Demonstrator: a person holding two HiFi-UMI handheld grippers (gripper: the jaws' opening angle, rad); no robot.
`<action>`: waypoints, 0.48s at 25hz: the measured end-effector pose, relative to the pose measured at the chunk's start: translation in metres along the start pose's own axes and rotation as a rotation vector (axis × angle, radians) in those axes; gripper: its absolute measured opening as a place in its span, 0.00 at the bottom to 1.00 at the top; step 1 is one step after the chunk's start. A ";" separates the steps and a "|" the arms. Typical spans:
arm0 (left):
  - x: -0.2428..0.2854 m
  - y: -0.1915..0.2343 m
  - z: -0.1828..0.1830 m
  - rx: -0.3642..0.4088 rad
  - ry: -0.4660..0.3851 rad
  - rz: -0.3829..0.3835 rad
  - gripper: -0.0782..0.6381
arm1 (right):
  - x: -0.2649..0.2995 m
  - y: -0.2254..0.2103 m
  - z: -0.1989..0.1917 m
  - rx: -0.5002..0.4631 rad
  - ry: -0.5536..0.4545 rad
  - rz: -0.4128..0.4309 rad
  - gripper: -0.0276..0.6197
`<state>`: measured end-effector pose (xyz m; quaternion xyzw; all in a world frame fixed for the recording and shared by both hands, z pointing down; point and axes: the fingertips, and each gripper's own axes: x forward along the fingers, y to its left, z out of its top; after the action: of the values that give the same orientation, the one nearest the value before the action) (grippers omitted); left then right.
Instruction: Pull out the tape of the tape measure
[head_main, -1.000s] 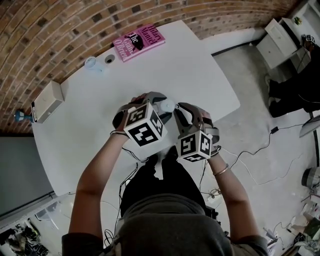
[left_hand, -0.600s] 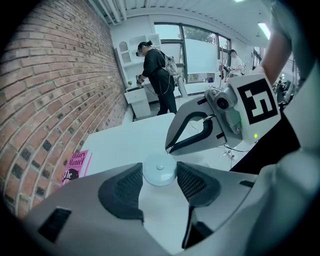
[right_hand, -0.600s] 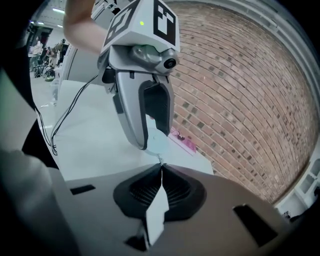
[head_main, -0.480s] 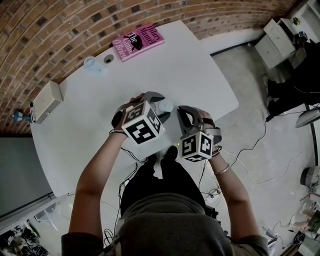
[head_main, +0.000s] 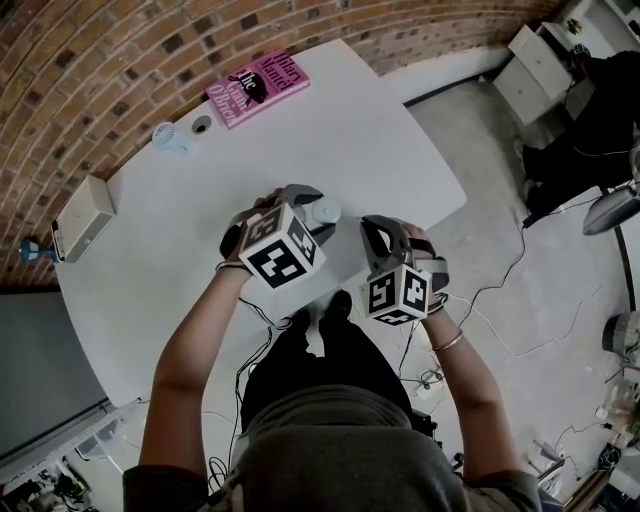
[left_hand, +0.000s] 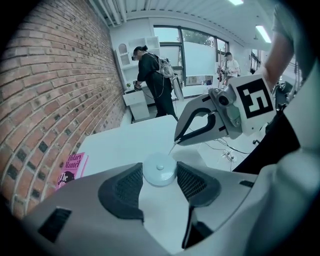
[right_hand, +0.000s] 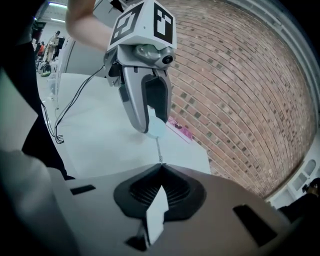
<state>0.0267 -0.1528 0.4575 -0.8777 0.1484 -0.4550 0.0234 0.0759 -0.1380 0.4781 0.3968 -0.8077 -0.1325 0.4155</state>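
The left gripper (left_hand: 160, 181) has its jaws clenched wide on the tape measure (left_hand: 159, 169), a pale round case, with a dark pad (left_hand: 127, 184) pressed on each flank. The right gripper (right_hand: 161, 167) faces it. Its jaws have just been closing and now meet tip to tip on the tape (right_hand: 158, 150), a thin strand running straight from those tips to the case, which is just ahead of them.

Only the right gripper view shows the strand along its whole length, with the case seen edge-on in the other jaws. It also shows a white slip (right_hand: 156, 215) lying behind the shut pads; I cannot tell whether it belongs to the tape. The left gripper view shows the case's top with its small centre button, and a person (left_hand: 152, 75) standing well beyond the jaws at a white cabinet. In the head view the marker cubes (head_main: 278, 246) cover both sets of jaws, the strand cannot be made out, and the case shows only as a pale disc.

Ahead of both jaws, bare tabletop (head_main: 380, 140) stretches to a pink book (head_main: 257, 87) at the far edge under the brick wall (head_main: 90, 60). A white box (head_main: 80, 215) sits well off beyond the left jaws. The right jaws hang near the tabletop's near edge, with floor and cables (head_main: 520, 330) off to their outer side.
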 end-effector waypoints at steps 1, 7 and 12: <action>0.000 0.002 -0.002 -0.002 0.004 0.004 0.42 | -0.002 -0.002 -0.007 0.014 0.017 -0.004 0.05; -0.001 0.006 -0.007 -0.041 -0.011 -0.014 0.42 | -0.014 -0.010 -0.030 0.051 0.056 -0.013 0.05; 0.004 0.005 -0.007 -0.028 -0.002 -0.010 0.42 | -0.019 -0.008 -0.040 0.043 0.084 -0.019 0.05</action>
<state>0.0222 -0.1585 0.4635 -0.8792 0.1502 -0.4520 0.0091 0.1173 -0.1244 0.4880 0.4186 -0.7883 -0.1024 0.4392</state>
